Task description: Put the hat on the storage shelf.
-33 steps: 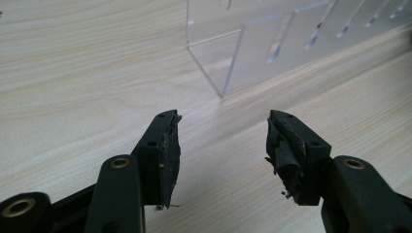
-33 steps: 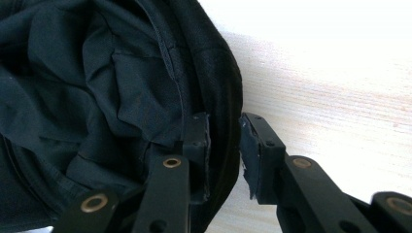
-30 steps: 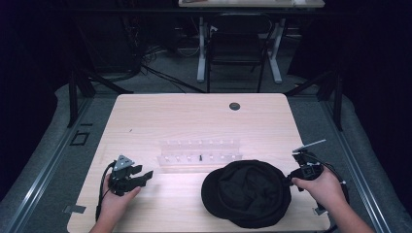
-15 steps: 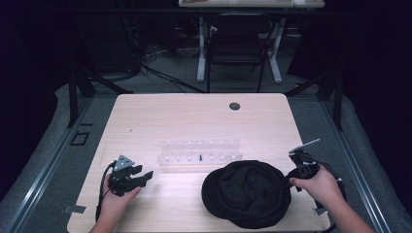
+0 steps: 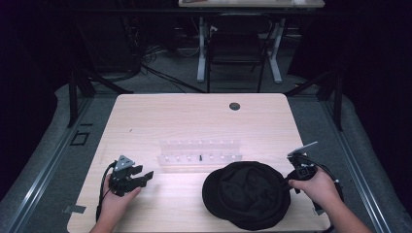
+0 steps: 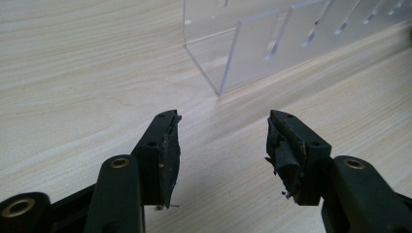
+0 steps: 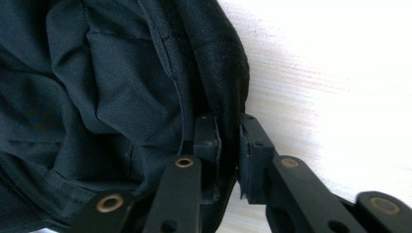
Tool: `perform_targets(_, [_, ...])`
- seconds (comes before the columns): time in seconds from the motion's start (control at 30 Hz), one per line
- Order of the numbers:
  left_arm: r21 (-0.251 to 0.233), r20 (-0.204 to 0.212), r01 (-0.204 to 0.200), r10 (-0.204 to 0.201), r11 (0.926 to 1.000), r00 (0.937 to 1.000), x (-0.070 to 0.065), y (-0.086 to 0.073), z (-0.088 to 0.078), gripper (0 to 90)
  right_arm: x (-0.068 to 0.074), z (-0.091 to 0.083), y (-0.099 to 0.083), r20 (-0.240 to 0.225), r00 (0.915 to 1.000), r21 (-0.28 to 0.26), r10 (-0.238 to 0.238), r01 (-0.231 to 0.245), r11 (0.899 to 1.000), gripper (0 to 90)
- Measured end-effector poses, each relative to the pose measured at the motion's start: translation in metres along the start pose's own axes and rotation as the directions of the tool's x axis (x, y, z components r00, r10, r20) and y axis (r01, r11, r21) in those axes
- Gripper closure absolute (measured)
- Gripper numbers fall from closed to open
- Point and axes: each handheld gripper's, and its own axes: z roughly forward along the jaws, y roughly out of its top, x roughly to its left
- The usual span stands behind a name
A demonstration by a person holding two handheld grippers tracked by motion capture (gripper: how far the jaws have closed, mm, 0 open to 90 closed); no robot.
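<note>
My right gripper (image 7: 228, 145), low in the frame, has just been closing and pinches the black hat's (image 7: 97, 87) rim; my left gripper (image 6: 221, 145) stands spread over bare table (image 6: 73, 73).

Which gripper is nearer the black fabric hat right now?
Right. The right gripper has just been closing on the rim of the black fabric hat. The left gripper sits open on the bare wooden table, well left of it.

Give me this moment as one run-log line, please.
right gripper: closing on hat rim | left gripper: open, idle | rack: untouched
</note>
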Motion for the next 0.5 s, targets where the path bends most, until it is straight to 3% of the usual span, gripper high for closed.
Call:
perform_targets(0.07, [0.007,0.002,-0.003,0.003,1.0,1.0,0.0,0.0,0.0,45.9,0.0,0.001,-0.001,-0.019,0.9996,-0.013,0.021,-0.022,1.0,83.8])
perform_targets(0.17, [0.008,0.002,-0.003,0.003,1.0,1.0,0.0,0.0,0.0,45.9,-0.001,-0.002,-0.001,-0.027,0.9995,-0.004,0.016,-0.016,1.0,85.7])
perform_targets(0.2, [0.008,0.001,-0.004,0.004,1.0,1.0,0.0,0.0,0.0,45.9,0.0,0.0,-0.003,-0.05,0.9978,-0.046,0.043,-0.045,0.998,86.2])
perform_targets(0.3, [0.014,0.0,-0.007,0.007,0.9999,1.0,0.0,0.001,-0.001,45.9,-0.001,-0.007,-0.002,-0.041,0.9991,-0.001,0.01,-0.01,1.0,86.9])
perform_targets(0.33, [0.013,0.0,-0.005,0.005,0.9999,1.0,0.0,0.001,-0.001,45.9,0.001,-0.006,-0.003,-0.054,0.9977,-0.033,0.04,-0.042,0.999,87.0])
perform_targets(0.4, [0.014,0.0,-0.005,0.005,0.9999,1.0,0.0,0.001,-0.001,45.9,-0.001,-0.011,-0.004,-0.062,0.9978,-0.014,0.022,-0.023,1.0,87.2])
perform_targets(0.43, [0.013,0.0,-0.005,0.005,0.9999,1.0,0.0,0.001,-0.001,45.9,0.0,-0.011,-0.004,-0.077,0.9961,-0.037,0.044,-0.047,0.998,87.3])
perform_targets(0.5, [0.012,-0.001,-0.005,0.005,0.9999,1.0,0.0,0.001,-0.001,45.9,0.0,-0.017,-0.005,-0.078,0.9965,-0.024,0.029,-0.031,0.999,87.4])
